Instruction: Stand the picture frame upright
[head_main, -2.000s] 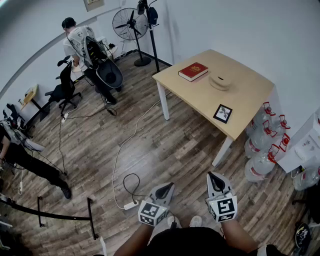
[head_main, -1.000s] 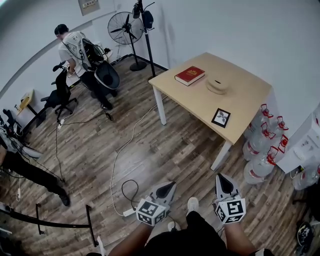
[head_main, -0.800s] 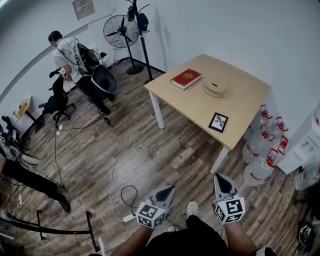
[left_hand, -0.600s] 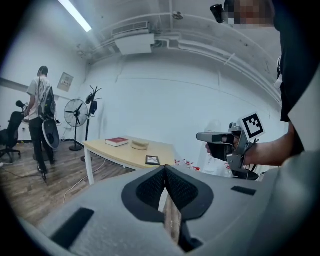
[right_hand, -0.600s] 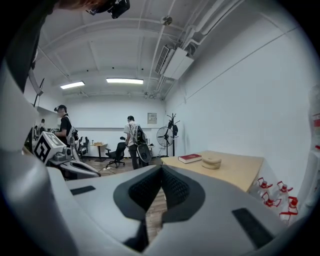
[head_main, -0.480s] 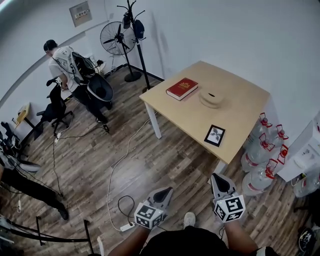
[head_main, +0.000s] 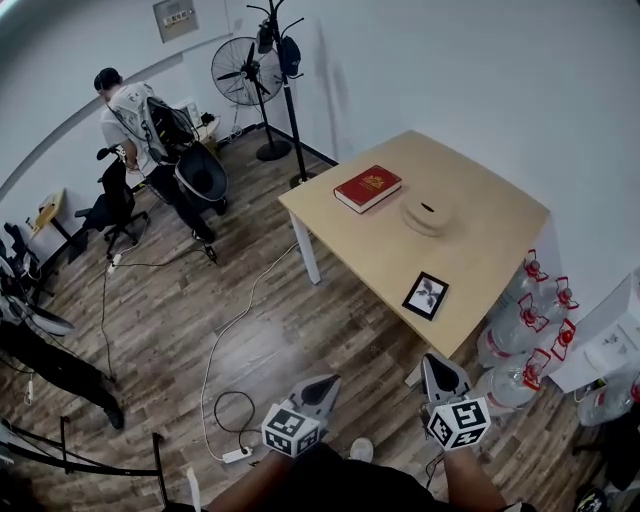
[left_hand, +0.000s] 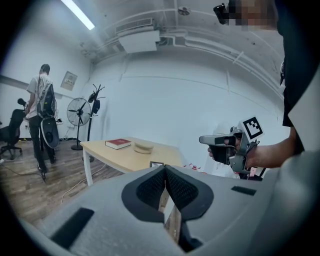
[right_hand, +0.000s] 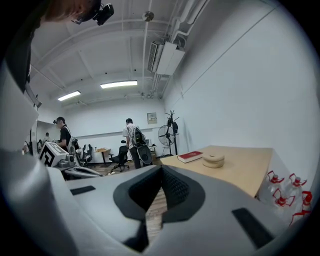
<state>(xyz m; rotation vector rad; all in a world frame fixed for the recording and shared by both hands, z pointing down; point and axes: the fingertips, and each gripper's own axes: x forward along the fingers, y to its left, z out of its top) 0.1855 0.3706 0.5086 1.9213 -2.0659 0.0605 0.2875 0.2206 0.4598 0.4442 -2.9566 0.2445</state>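
The black picture frame (head_main: 425, 295) lies flat near the front edge of the light wooden table (head_main: 480, 260); in the left gripper view only a sliver of the picture frame (left_hand: 157, 164) shows above the jaws. Both grippers hang over the floor, short of the table. My left gripper (head_main: 325, 381) is shut with nothing in it, pads meeting in its own view (left_hand: 165, 168). My right gripper (head_main: 435, 360) is also shut and empty (right_hand: 161, 169), close to the table's front corner.
A red book (head_main: 367, 188) and a round beige object (head_main: 428, 215) lie on the table. Water bottles (head_main: 530, 310) crowd the floor to its right. A fan (head_main: 240, 70), a coat stand (head_main: 285, 60), a person (head_main: 135, 110) with chairs and floor cables (head_main: 225, 420) are on the left.
The table and picture frame have come closer to the grippers as I stepped toward them. Both grippers stayed shut and empty.
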